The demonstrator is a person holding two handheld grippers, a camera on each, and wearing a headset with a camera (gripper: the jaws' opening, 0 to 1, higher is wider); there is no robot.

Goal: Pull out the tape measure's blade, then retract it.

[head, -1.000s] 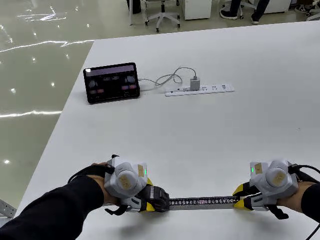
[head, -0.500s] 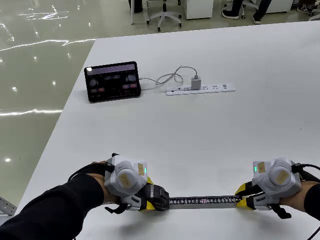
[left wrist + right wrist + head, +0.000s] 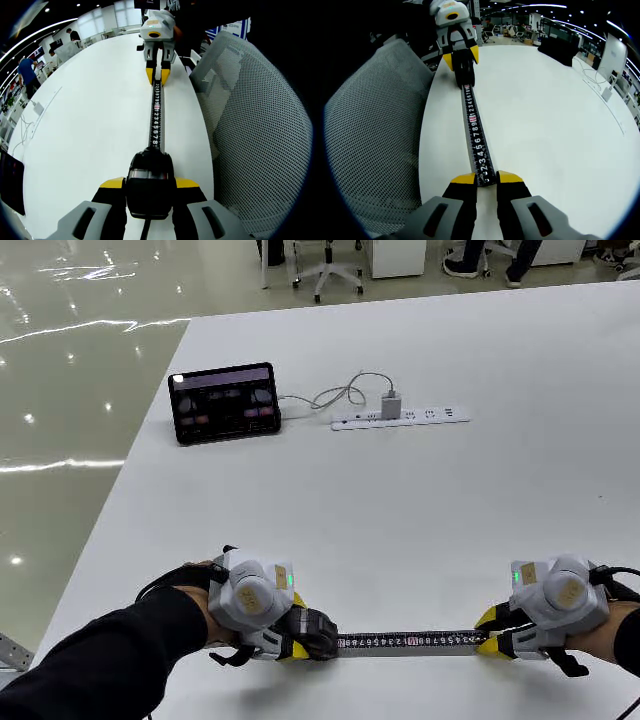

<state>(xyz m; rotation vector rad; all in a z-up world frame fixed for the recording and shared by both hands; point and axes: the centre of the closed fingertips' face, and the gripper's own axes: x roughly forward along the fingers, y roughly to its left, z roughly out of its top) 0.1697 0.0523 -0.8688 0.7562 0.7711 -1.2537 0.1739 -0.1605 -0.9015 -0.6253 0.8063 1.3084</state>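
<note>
The black tape measure case [image 3: 314, 632] [image 3: 149, 182] lies near the table's front edge, with my left gripper [image 3: 296, 629] [image 3: 149, 182] shut on it. Its blade [image 3: 405, 641] [image 3: 156, 112] [image 3: 476, 132], dark with white numbers, runs out flat along the table to the right. My right gripper [image 3: 489, 631] [image 3: 484, 178] is shut on the blade's end, yellow fingertips [image 3: 464, 179] pinching it. In the left gripper view the right gripper [image 3: 157, 76] sits at the far end of the blade; in the right gripper view the left gripper [image 3: 460, 56] holds the case [image 3: 464, 70].
A tablet [image 3: 224, 403] with a lit screen stands at the back left of the white table [image 3: 400, 490]. A white power strip [image 3: 400, 418] with a charger and cable lies beside it. A grey mesh chair [image 3: 255, 135] stands just off the table's front edge.
My right gripper has moved a little further right with the blade's end, so more blade is out. The left gripper and the case have stayed put.
</note>
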